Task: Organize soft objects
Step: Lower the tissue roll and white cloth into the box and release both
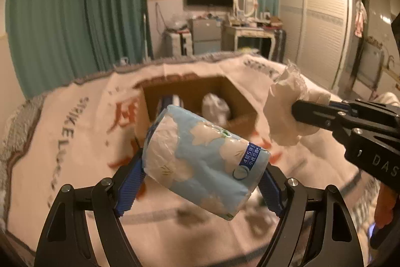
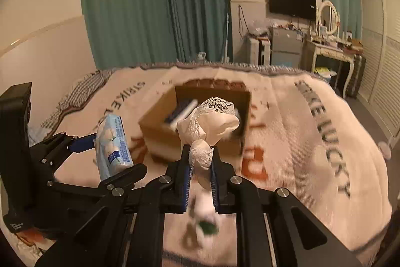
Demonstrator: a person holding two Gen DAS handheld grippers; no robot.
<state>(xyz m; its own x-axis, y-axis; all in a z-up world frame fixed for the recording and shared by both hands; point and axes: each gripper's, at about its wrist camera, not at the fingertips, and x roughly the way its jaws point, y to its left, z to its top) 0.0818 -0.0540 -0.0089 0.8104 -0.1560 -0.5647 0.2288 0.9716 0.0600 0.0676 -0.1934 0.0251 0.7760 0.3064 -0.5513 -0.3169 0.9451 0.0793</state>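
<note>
A blue pack of tissues with white flowers [image 1: 200, 162] hangs above the bed, and my left gripper [image 1: 203, 167] is shut on it, blue pads pressing its two ends. In the right wrist view the same pack [image 2: 113, 144] sits at the left in the left gripper [image 2: 110, 157]. My right gripper [image 2: 200, 154] is shut on a white cloth with lace trim [image 2: 212, 119], which bunches above the fingers. The left wrist view shows that cloth [image 1: 282, 101] at the right, in the right gripper [image 1: 296, 109]. Beyond both stands an open cardboard box [image 2: 160, 134].
The box [image 1: 240, 96] rests on a cream blanket with dark lettering [image 2: 325, 121] covering the bed. Inside it lie a white bagged item [image 1: 215, 106] and a blue-and-white item [image 2: 180, 111]. Green curtains, a TV, a dresser and a wardrobe [image 1: 322, 16] line the far walls.
</note>
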